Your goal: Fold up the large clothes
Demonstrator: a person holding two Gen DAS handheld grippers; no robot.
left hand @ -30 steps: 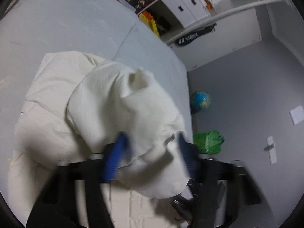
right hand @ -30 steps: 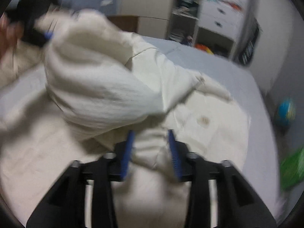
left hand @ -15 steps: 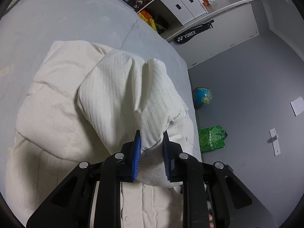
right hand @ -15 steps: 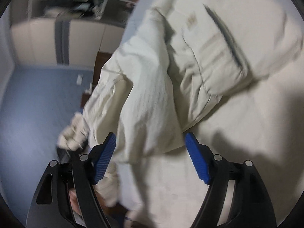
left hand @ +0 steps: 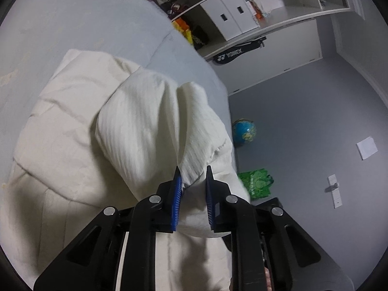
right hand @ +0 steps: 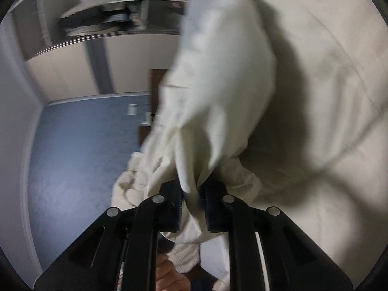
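A large cream-white garment (left hand: 72, 145) lies bunched on a grey bed (left hand: 72, 24). My left gripper (left hand: 192, 177) is shut on a raised, ribbed fold of the garment (left hand: 150, 126) and holds it above the rest. In the right wrist view my right gripper (right hand: 191, 194) is shut on another bunched fold of the same garment (right hand: 218, 92), which hangs lifted over the cloth beneath. That view is blurred. A hand shows below the right gripper.
The bed's right edge drops to a grey floor with a blue globe (left hand: 243, 131) and a green bag (left hand: 255, 184). White shelves and drawers (left hand: 232, 17) stand beyond the bed. In the right wrist view a blue-grey floor (right hand: 84, 157) lies left.
My left gripper closed on the fold, then held still. My right gripper released, swung round open, and has now shut on a bunched fold of the garment.
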